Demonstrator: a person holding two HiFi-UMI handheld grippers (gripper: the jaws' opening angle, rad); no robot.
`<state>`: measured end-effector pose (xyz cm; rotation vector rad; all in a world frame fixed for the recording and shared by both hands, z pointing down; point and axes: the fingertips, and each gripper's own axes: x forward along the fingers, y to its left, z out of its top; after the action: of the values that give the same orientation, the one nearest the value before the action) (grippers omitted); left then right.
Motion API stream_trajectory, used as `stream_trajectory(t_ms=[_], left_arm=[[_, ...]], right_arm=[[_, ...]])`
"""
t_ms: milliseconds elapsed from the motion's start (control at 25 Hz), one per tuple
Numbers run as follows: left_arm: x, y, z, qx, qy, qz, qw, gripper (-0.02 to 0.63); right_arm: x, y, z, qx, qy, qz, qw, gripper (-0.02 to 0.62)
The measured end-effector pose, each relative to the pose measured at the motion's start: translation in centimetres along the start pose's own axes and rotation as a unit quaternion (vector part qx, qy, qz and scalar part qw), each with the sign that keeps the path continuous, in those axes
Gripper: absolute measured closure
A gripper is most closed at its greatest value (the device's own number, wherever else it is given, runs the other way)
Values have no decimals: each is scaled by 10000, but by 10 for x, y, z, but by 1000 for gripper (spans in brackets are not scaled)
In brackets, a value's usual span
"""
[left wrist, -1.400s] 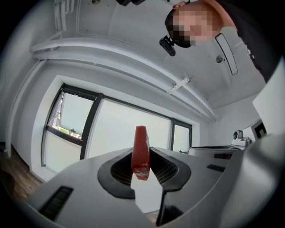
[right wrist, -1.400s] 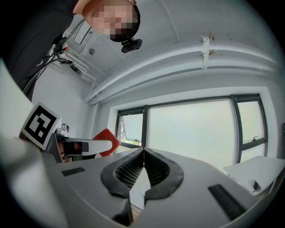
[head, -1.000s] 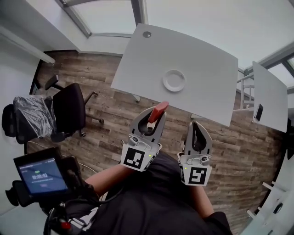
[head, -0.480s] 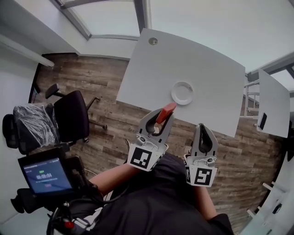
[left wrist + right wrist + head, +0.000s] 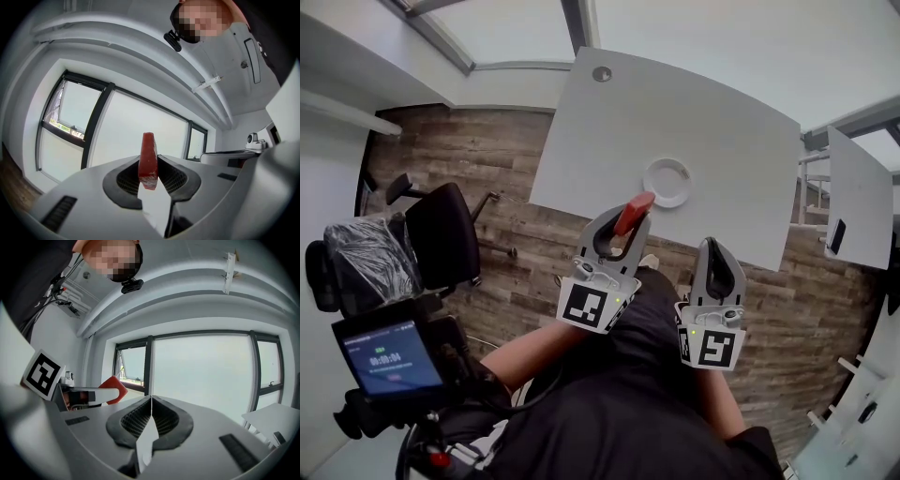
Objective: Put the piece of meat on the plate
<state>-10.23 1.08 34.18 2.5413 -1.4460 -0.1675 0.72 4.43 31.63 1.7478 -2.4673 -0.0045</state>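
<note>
A red slab of meat (image 5: 633, 212) sticks out of my left gripper (image 5: 627, 221), which is shut on it at the near edge of the white table (image 5: 609, 131). In the left gripper view the meat (image 5: 148, 161) stands on edge, pinched between the two pads. The round white plate (image 5: 667, 182) lies on the table just beyond and to the right of the meat. My right gripper (image 5: 713, 250) hangs shut and empty before the table's near edge, right of the left one. From the right gripper view the meat (image 5: 114, 389) shows at the left.
A black office chair (image 5: 441, 234) and a second chair with a grey cover (image 5: 361, 258) stand on the wooden floor at the left. A second white table (image 5: 853, 202) is at the right. A handheld screen (image 5: 386, 358) sits at the lower left.
Both grippers have moved forward, nearer the table. The meat's tip now reaches the table's near edge, closer to the plate. Both grips are unchanged.
</note>
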Motion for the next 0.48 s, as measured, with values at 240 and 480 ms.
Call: stream_trajectory(t_ms=[240,480], left_arm=[[19,3,-16,-99,233,143,9996,509],[38,4,-34,-232,498,207,9983,509]], right_arm=[[25,-14,9,-30,-110,189,9998,586],[35,-11,9,-50,-191,532,9984,588]])
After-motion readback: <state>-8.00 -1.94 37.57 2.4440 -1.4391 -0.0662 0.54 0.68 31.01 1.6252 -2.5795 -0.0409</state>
